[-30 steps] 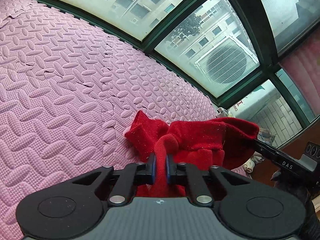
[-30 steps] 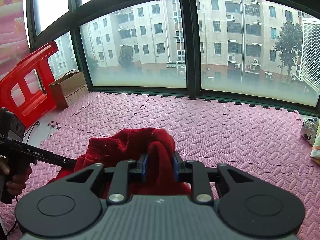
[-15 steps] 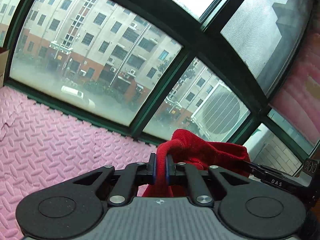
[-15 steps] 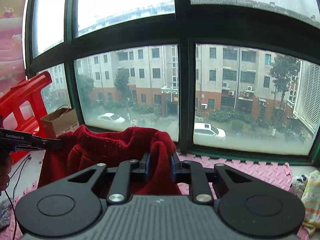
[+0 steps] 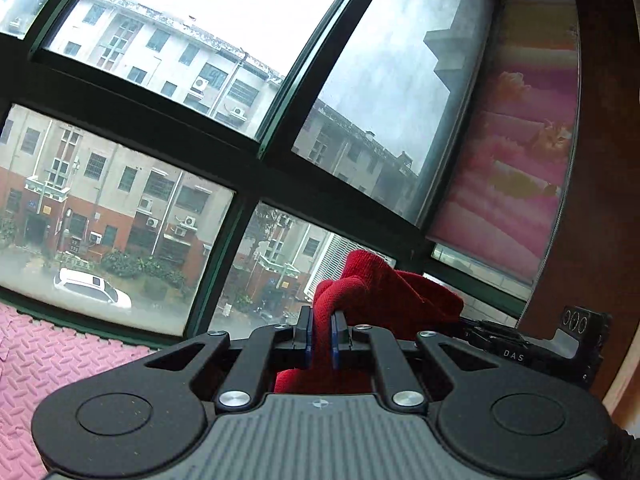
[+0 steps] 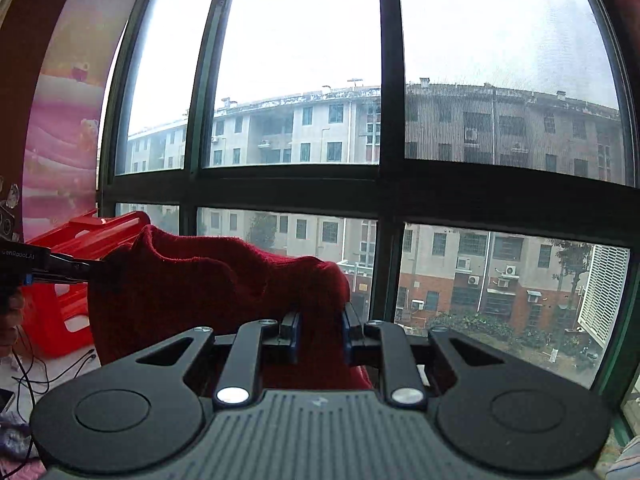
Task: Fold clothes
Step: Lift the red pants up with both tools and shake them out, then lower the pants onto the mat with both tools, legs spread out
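Observation:
A red knitted garment hangs in the air between my two grippers. My left gripper is shut on one bunched edge of it. My right gripper is shut on another edge of the same garment, which spreads to the left and hangs below. Each gripper shows in the other's view: the right gripper at the right of the left wrist view, the left gripper at the left of the right wrist view. Both cameras face the window, so the garment's lower part is hidden.
A pink foam floor mat shows at the lower left of the left wrist view. A red plastic stool stands at the left by the window. Cables lie on the floor beside it. A pink curtain hangs at the right.
Both grippers have risen with the red garment, lifting it off the pink mat. The views tilted up from the floor to the window.

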Demonstrator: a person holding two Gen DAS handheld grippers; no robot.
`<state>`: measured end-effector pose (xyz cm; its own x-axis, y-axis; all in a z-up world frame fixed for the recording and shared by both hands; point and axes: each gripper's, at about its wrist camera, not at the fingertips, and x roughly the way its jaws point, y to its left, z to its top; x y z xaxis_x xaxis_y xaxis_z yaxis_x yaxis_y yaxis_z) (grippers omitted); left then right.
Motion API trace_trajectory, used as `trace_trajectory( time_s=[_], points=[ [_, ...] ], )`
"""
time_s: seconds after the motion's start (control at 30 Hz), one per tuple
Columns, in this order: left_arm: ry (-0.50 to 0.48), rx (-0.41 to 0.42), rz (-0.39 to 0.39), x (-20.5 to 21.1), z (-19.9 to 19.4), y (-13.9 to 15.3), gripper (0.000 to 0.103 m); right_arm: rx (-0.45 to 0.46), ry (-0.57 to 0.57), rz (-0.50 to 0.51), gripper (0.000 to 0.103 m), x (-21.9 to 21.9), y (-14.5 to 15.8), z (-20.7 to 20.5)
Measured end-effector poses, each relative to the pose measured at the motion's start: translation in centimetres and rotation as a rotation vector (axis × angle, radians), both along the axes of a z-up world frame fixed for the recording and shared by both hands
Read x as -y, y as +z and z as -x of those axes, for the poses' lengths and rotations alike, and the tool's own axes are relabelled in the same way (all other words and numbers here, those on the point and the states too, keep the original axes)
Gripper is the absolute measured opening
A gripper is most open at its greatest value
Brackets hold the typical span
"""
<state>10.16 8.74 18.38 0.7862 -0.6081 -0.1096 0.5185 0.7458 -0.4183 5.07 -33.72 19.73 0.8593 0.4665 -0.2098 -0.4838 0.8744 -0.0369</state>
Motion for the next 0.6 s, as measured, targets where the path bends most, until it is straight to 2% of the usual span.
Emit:
trace_trajectory(
  time_s=[0.13, 0.3, 0.4, 0.47, 0.53, 0.6],
  points=[
    [-0.068, -0.102, -0.036, 0.8, 4.6, -4.8, 0.009, -0.157, 0.025, 0.057, 0.018, 0.9, -4.7, 4.3],
    [-0.156, -0.302, -0.069, 2.0, 9.3, -11.1, 0.009, -0.363, 0.043, 0.119, 0.018, 1.7, -10.8, 9.8],
    [-0.195, -0.439, -0.086, 2.2, 11.6, -15.2, 0.009, -0.448, 0.069, 0.165, 0.019, 1.9, -13.5, 12.6],
    [-0.2, -0.479, -0.1, 2.1, 12.8, -16.8, 0.009, -0.498, 0.09, 0.197, 0.021, 2.1, -15.1, 14.4],
    [-0.239, -0.522, -0.082, 2.1, 13.7, -17.8, 0.01, -0.545, 0.111, 0.227, 0.025, 2.2, -16.6, 16.1],
    [-0.256, -0.507, -0.12, 2.3, 14.9, -18.0, 0.012, -0.576, 0.124, 0.247, 0.031, 2.5, -17.0, 17.2]
  ],
)
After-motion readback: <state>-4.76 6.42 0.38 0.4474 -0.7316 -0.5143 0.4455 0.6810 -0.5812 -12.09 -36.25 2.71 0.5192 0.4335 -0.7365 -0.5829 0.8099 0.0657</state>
